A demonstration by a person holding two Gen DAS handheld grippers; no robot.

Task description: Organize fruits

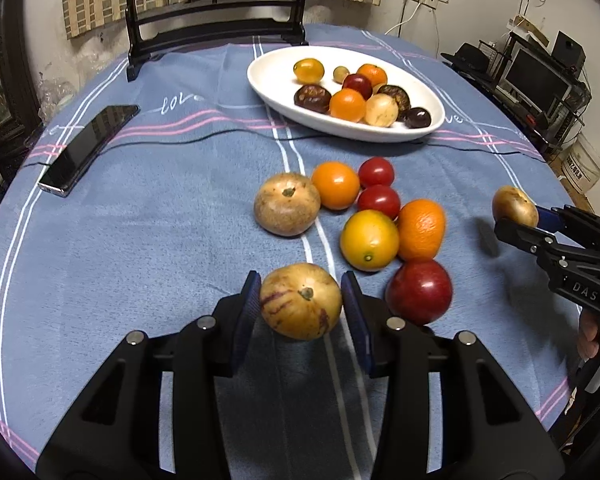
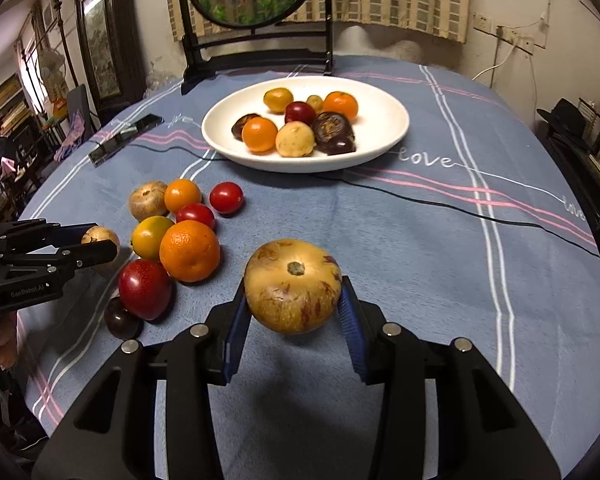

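In the left wrist view, our left tool point(image 1: 301, 302) grips a striped yellow fruit point(image 1: 300, 300) between its blue pads, low over the desk point(image 1: 140, 264), its stem facing us so the pads meet its rounded flanks. Ahead lies the loose cluster point(image 1: 364, 208) of oranges, tomatoes and a red plum, we judge still waiting to be sorted, and beyond it the white plate point(image 1: 268, 76) already carries fruit, probably the destination. At the right edge our right tool point(image 1: 518, 216) carries a second yellow fruit point(image 1: 514, 205). In the right wrist view, that tool clasps the fruit clear above the cloth, pads at its sides, aimed toward the plate; the left tool sits at the left edge by the cluster.
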